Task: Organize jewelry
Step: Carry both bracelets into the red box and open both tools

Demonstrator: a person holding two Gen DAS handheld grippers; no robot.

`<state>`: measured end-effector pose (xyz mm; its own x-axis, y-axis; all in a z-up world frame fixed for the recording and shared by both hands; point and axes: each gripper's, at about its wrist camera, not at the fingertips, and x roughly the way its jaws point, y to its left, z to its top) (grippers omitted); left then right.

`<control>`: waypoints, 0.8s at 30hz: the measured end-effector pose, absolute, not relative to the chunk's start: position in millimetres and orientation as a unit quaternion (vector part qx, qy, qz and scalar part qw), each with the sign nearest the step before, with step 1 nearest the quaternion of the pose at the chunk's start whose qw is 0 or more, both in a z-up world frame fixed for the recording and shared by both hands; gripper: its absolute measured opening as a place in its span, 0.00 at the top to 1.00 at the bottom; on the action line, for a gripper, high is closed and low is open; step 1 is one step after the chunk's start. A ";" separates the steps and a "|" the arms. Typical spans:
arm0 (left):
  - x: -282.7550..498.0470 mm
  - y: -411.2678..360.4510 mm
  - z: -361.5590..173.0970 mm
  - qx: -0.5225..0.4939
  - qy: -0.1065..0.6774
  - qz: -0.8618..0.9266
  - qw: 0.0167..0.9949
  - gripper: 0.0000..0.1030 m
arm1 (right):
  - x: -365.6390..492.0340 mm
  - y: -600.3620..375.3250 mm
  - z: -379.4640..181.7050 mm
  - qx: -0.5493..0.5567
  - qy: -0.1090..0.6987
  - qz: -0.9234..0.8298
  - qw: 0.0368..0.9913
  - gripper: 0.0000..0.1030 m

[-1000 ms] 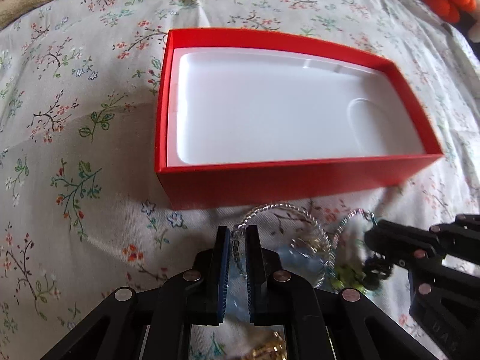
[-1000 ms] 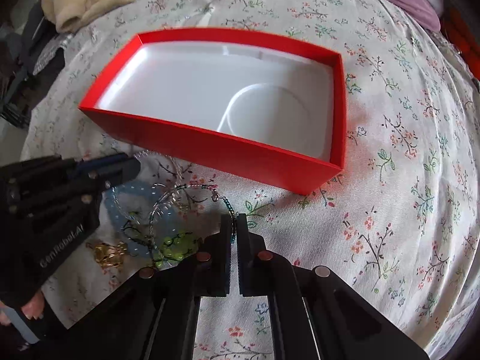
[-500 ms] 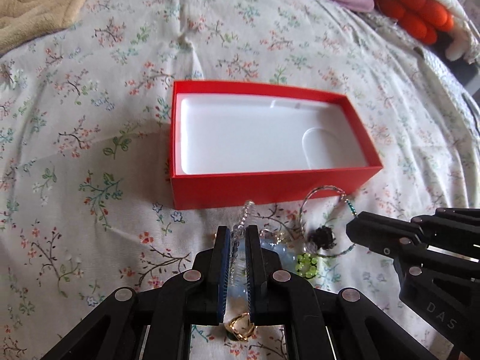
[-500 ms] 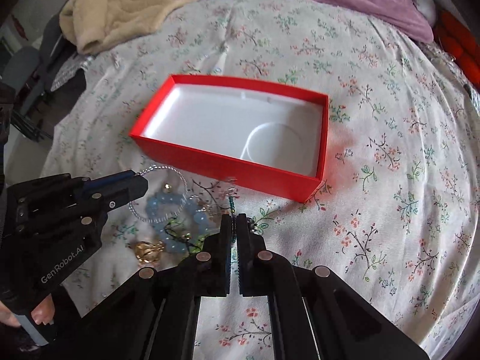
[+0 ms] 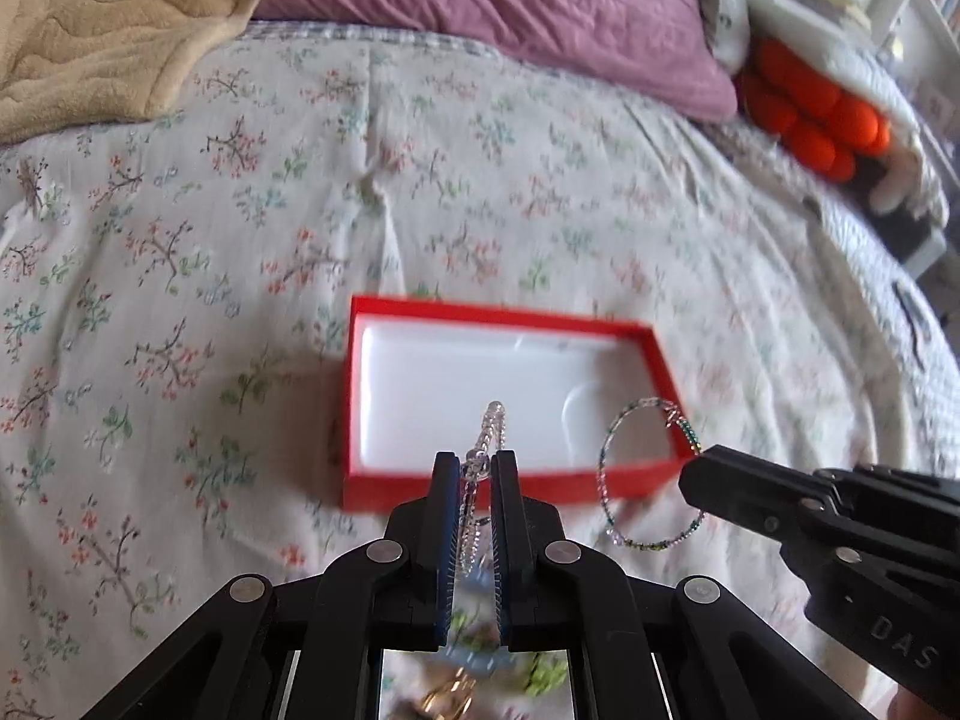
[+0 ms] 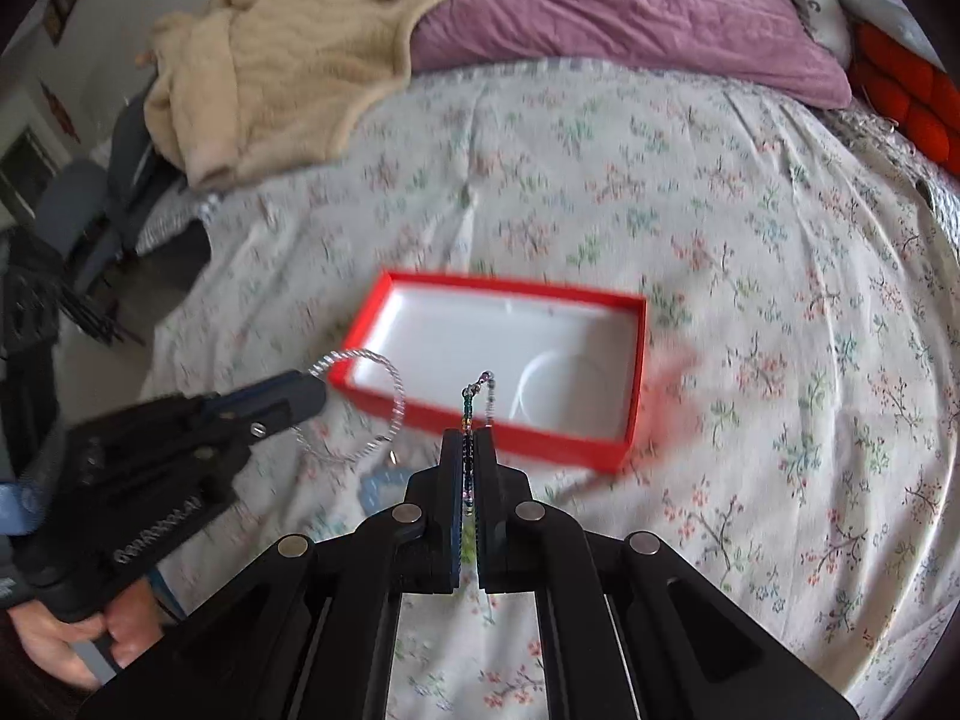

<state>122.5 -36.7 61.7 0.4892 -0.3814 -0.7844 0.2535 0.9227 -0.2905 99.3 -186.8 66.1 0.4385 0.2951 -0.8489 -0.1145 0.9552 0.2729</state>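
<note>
Holding, left side: the left gripper (image 5: pixel 476 480) is clenched on a clear beaded bracelet (image 6: pixel 384 387), which hangs free as a loop above the bed.
Box position: the red box (image 5: pixel 420 489) lies straight ahead of and below both grippers, on the floral bedsheet (image 5: pixel 180 276); its white inside holds nothing yet.
Box long axis: it runs left to right across both views, so each gripper faces a long wall.
Holding, right side: the right gripper (image 6: pixel 468 462) is clenched on a multicoloured beaded bracelet (image 5: pixel 606 480), also hanging free.
Nearer hand: both look about equally near; the left one faces the middle of the box, the right one its right part.
Remaining jewelry: blurred pieces lie below the grippers, on the near side of the box.
</note>
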 end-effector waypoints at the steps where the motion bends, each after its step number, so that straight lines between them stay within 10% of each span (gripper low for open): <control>1: 126.2 -37.4 61.7 -0.075 0.468 -0.184 0.861 0.96 | 101.1 -187.4 69.0 0.091 0.511 0.121 0.846 0.97; 24: 187.5 -47.3 10.9 -0.073 0.462 -0.136 0.873 0.96 | 157.6 -208.4 10.5 0.097 0.533 0.063 0.838 0.97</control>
